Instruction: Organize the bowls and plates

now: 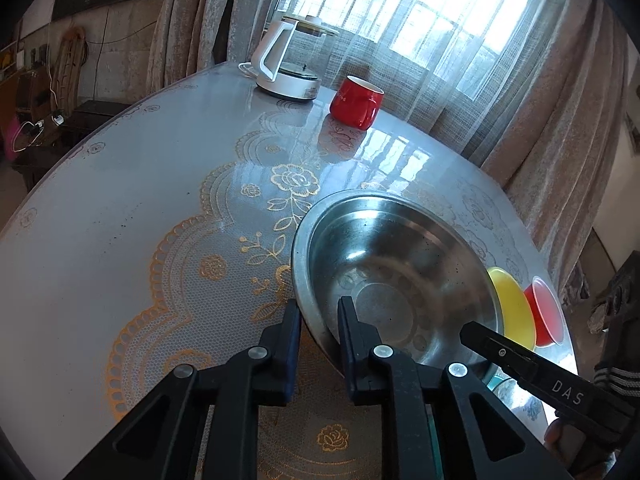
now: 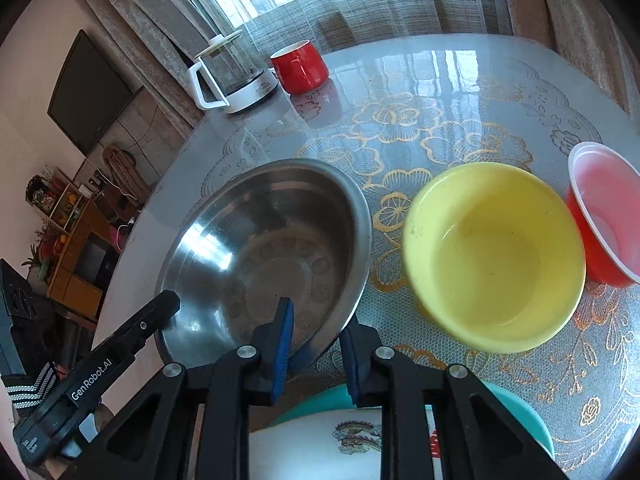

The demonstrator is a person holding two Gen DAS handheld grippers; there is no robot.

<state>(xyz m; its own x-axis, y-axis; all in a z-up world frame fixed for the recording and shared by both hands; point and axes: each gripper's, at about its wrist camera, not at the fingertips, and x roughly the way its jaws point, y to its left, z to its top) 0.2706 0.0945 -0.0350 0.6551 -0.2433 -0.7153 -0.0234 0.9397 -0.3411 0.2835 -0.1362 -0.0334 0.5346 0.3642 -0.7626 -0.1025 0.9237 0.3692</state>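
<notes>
On table, both claws pinch steel bowl [image 1: 400, 272] rim, teal plate [image 2: 520, 412] only right view.

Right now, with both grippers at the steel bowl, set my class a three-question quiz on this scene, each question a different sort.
1. True or false: both the left gripper and the right gripper are shut on the steel bowl's rim.
2. Which bowl sits nearest the steel bowl? A yellow bowl; B red plastic bowl; C red mug.
3. Fill in: beside the red mug stands a glass ____ with a white handle.

Key: 1 true; 2 A; 3 kettle.
</notes>
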